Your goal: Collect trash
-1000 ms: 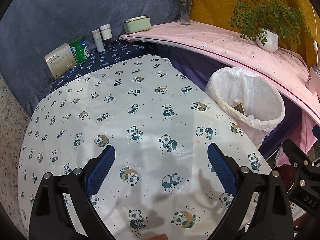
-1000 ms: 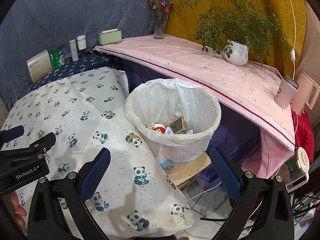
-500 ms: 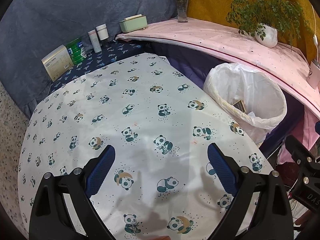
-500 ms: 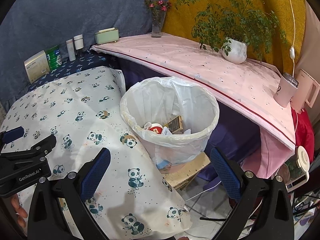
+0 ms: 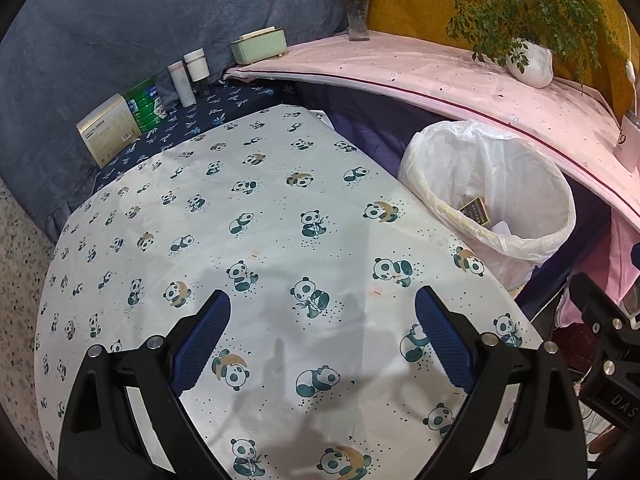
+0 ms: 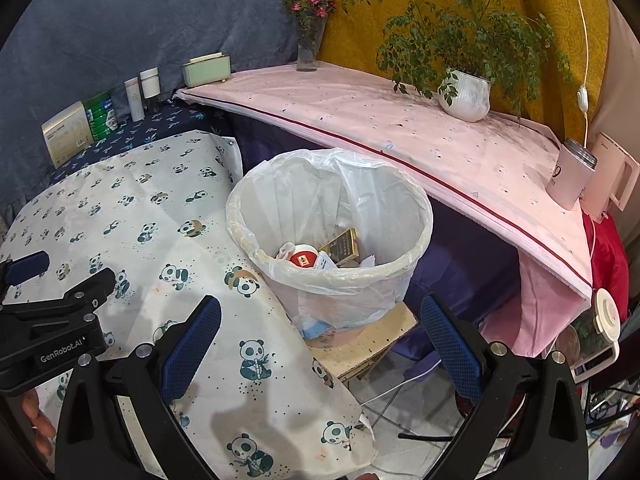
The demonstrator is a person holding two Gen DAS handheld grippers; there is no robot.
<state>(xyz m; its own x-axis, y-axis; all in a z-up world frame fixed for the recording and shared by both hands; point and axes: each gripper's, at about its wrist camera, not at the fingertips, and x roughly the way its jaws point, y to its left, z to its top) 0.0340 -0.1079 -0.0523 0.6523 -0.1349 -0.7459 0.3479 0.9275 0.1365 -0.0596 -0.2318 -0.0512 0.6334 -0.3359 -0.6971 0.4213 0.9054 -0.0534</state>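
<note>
A bin lined with a white plastic bag [image 6: 332, 280] stands just off the table's right edge; it also shows in the left wrist view [image 5: 516, 248]. Inside lie a dark gold box [image 6: 342, 245], a red-and-white round item [image 6: 303, 258] and crumpled paper. My left gripper [image 5: 322, 338] is open and empty above the panda-print tablecloth [image 5: 240, 184]. My right gripper [image 6: 320, 344] is open and empty, in front of the bin and above the table's corner. The left gripper's body [image 6: 48, 320] shows at the left of the right wrist view.
A beige box [image 5: 108, 130], a green pack [image 5: 146, 100] and two white bottles [image 5: 188, 78] stand at the table's far end. A pink shelf [image 6: 420, 136] holds a mint tissue box [image 6: 206, 68], flower vase [image 6: 308, 48], potted plant [image 6: 466, 94] and a cup [image 6: 570, 178]. A low stool [image 6: 368, 344] stands under the bin.
Both grippers have drawn back and risen slightly, so the table and bin look a little farther off. Both stay open and empty.
</note>
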